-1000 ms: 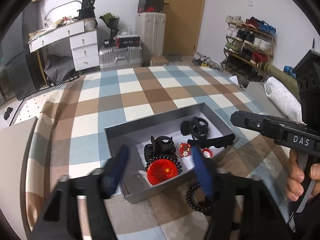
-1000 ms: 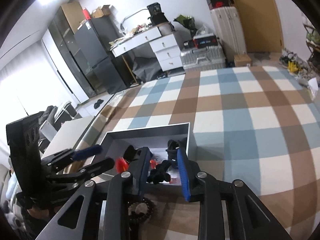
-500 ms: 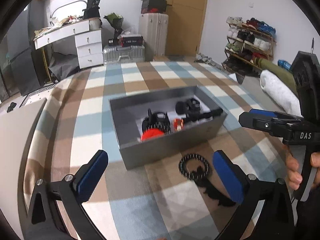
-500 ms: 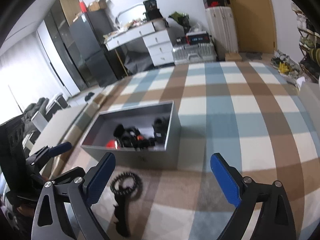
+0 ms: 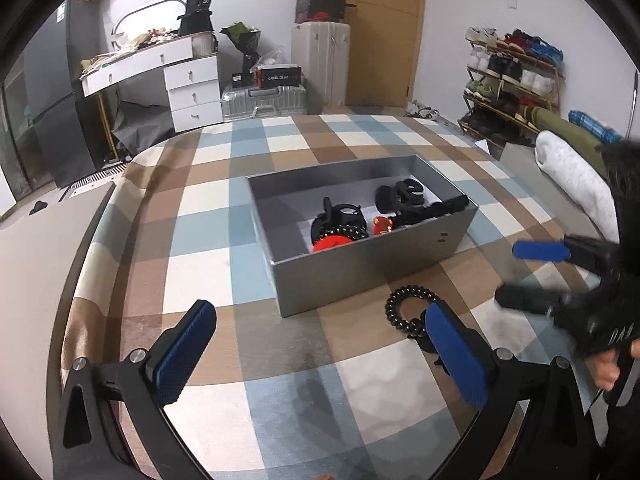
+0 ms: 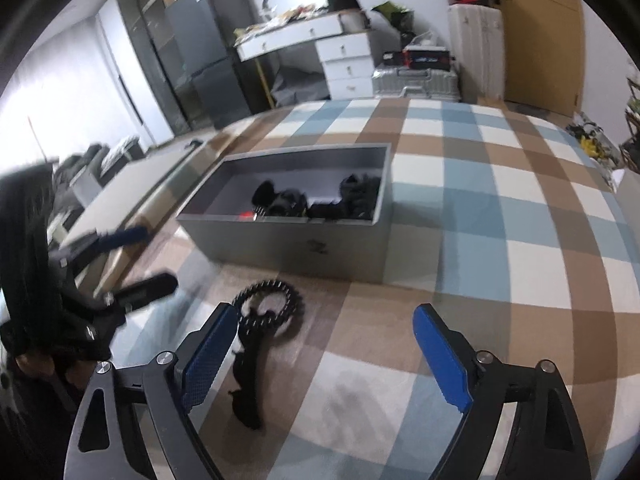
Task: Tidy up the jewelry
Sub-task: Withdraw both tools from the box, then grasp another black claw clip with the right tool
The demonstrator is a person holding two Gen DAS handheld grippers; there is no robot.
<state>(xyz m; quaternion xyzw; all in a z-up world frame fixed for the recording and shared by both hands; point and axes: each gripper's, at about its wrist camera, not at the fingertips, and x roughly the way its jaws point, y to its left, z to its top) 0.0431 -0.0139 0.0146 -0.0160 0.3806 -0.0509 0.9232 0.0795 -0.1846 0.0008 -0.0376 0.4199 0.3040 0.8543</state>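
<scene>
Bedroom behind: white dresser (image 5: 188, 80), silver suitcases (image 5: 264, 98), wooden door (image 5: 384, 32), shoe rack (image 5: 516, 76) along the right wall. Nearer, spread wide, a checked blanket (image 5: 208, 220) in blue, brown and white, apparently over a bed. Resting on it, a grey open box (image 5: 360, 268), holding black hair claws (image 5: 404, 196), a red round piece (image 5: 330, 242) ringed by a dark beaded band, and a small red ornament (image 5: 382, 225), all crowded toward one end. Just outside the box's near wall, on the blanket, a black spiral hair tie (image 6: 270, 306), touching a long black clip (image 6: 248, 384) that trails toward the camera.

Left claw (image 5: 320, 356) spread wide, nothing between its blue pads (image 5: 182, 360), hovering over the blanket with the spiral tie just beside the right-hand pad. Right claw (image 6: 320, 356) open but closing, empty, nothing pressed by its fingers (image 6: 440, 364); tie and clip lying close by its left-hand finger. Blurred at the frame edge of each view, the opposite claw, gripped by a hand (image 5: 608, 368).
</scene>
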